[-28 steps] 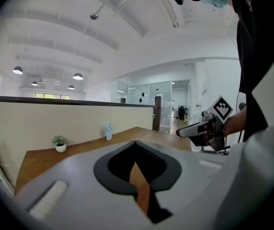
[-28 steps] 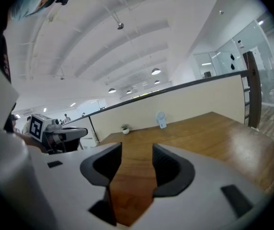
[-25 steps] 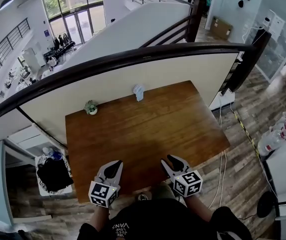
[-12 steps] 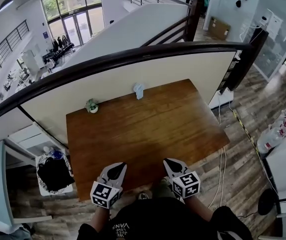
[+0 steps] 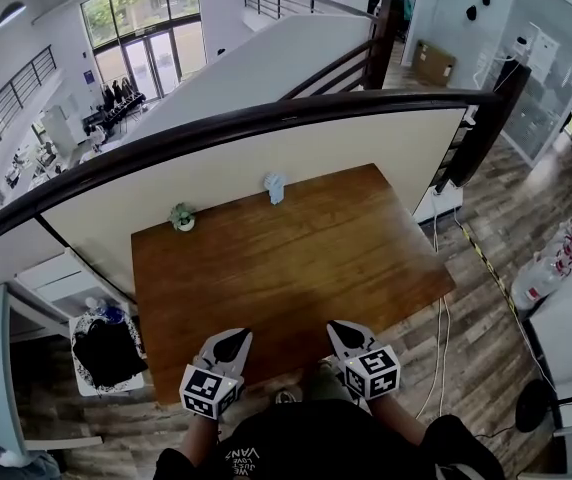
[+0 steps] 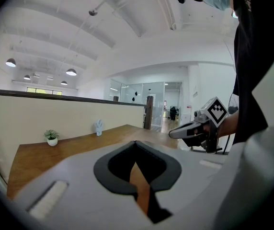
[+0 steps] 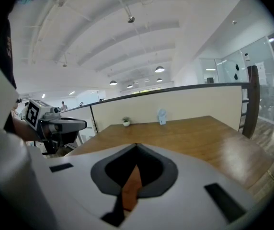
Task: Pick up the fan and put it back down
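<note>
A small pale fan [image 5: 275, 186] stands upright at the far edge of the wooden table [image 5: 296, 258], near the half wall. It also shows far off in the left gripper view as the fan [image 6: 98, 126] and in the right gripper view as the fan [image 7: 162, 116]. My left gripper [image 5: 234, 335] and right gripper [image 5: 335, 326] hover side by side over the table's near edge, far from the fan. Both are shut with nothing between the jaws. The left gripper's [image 6: 136, 143] and the right gripper's [image 7: 137, 145] tips meet in their own views.
A little potted plant [image 5: 182, 216] sits at the table's far left corner. A dark handrail [image 5: 266, 118] tops the half wall behind the table. A white side cart [image 5: 106, 353] with dark things stands left of the table; cables [image 5: 438, 348] lie on the floor at the right.
The right gripper's jaws, spread a second ago, are now shut with nothing in them. Both grippers have barely shifted along the near edge. The fan has not moved.
</note>
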Demonstrator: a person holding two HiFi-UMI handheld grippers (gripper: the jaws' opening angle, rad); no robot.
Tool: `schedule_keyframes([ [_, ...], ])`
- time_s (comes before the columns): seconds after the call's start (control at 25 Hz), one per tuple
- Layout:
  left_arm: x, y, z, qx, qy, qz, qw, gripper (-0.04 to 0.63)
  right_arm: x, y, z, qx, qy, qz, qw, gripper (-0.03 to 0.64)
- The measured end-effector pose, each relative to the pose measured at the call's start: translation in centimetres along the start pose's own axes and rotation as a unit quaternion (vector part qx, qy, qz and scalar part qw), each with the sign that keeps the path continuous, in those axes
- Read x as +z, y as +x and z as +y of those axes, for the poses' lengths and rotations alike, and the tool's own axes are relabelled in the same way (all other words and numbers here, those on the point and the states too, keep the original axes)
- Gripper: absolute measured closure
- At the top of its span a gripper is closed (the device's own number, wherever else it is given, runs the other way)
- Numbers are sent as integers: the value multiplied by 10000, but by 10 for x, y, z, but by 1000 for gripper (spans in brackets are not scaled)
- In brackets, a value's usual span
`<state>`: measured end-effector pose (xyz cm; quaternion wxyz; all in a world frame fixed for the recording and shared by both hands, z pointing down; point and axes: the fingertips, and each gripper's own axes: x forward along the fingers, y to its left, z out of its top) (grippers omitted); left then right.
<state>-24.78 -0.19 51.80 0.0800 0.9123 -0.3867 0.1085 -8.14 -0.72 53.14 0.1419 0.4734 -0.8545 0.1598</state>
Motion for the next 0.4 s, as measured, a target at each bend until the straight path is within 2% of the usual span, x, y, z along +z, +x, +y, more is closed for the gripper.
schedule_keyframes([
  [0.4,-3,2,0,-25,16,53,10000,584,4,-1,-3,-2,-111,2,9999,604],
])
